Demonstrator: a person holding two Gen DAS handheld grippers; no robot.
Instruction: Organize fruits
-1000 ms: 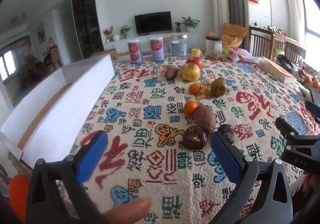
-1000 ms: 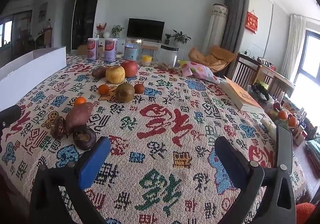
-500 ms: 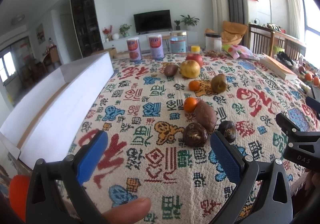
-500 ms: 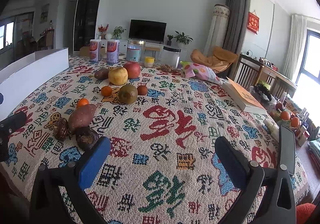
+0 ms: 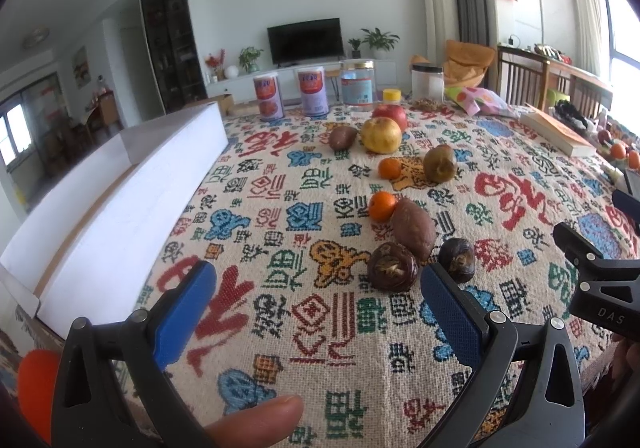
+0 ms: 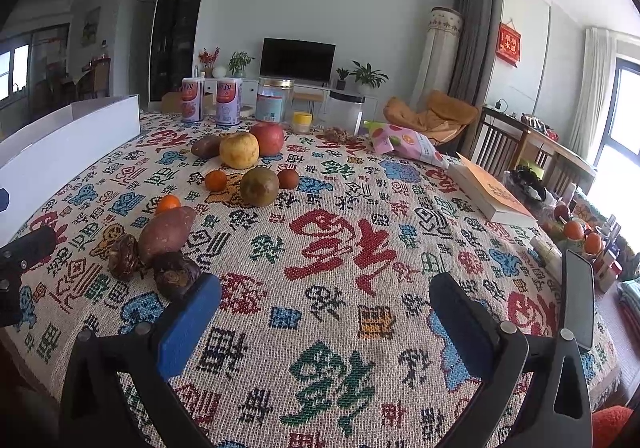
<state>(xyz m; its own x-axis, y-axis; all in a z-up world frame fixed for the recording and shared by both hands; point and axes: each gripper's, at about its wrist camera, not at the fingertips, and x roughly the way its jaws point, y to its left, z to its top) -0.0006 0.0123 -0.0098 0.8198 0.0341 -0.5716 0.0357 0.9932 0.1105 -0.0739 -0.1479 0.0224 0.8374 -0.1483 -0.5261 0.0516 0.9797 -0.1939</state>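
Fruit was spread out on the tablecloth (image 5: 304,328).
The left gripper (image 5: 316,300) and right gripper (image 6: 324,308) were held wide apart, with nothing pinched.

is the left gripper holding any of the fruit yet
No, the left gripper is open with only patterned tablecloth between its blue pads, and the dark brown wrinkled fruit lies beyond them.

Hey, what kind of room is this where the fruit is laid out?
Most likely a home living and dining room. A television sits on a low white cabinet against the far wall, an orange lounge chair stands by the curtain, and the fruit lies on a table under a patterned tablecloth.
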